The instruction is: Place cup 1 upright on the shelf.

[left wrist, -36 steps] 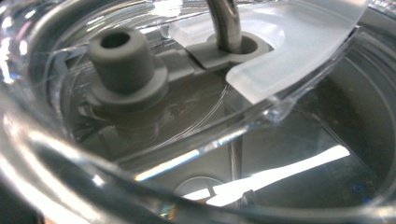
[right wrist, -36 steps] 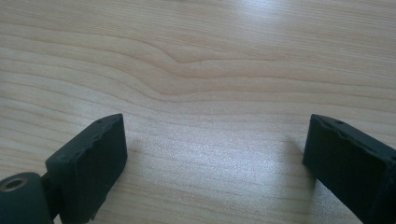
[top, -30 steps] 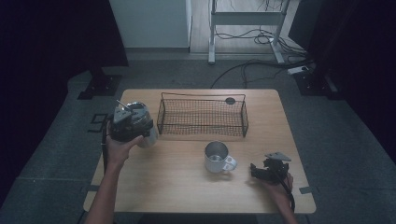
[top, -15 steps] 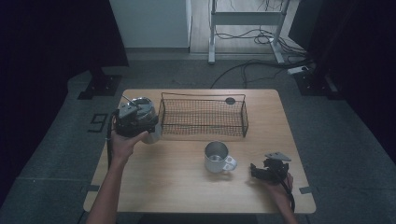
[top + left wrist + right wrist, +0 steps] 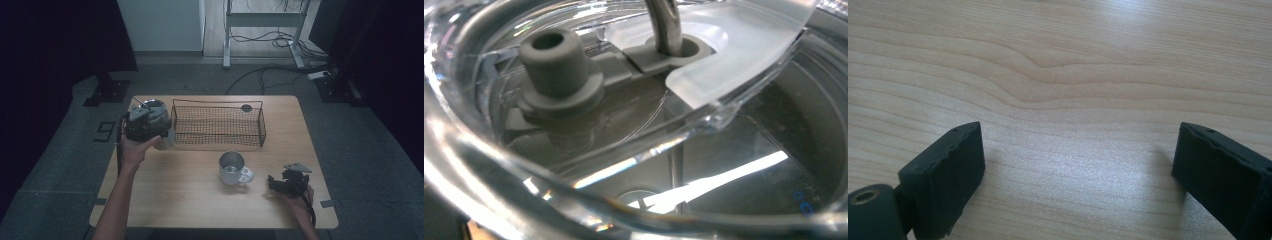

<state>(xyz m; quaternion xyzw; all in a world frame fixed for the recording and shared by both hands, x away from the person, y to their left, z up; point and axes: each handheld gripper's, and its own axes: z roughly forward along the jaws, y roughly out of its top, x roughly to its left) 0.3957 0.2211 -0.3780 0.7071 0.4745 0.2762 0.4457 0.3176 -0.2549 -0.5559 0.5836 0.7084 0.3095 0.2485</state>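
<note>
My left gripper (image 5: 149, 126) is raised over the table's left edge, shut on a clear lidded tumbler (image 5: 153, 111) with a metal straw. Up close, the left gripper view has the tumbler's clear lid (image 5: 724, 60), a grey stopper (image 5: 555, 65) and the straw (image 5: 664, 22); the jaws are hidden. A steel mug (image 5: 232, 167) stands at the table's middle front, its handle toward my right gripper (image 5: 274, 183). That gripper rests low at the front right, open, pointing at the mug. Its black jaws (image 5: 1078, 165) stand wide apart over bare wood.
A black wire basket (image 5: 218, 125) stands at the back middle of the wooden table (image 5: 170, 200), just right of the tumbler. A small dark round object (image 5: 246, 107) lies behind it. Dark floor, cables and a stand lie beyond.
My left hand has carried the tumbler a little up and toward the basket. The right gripper and the mug have stayed put.
</note>
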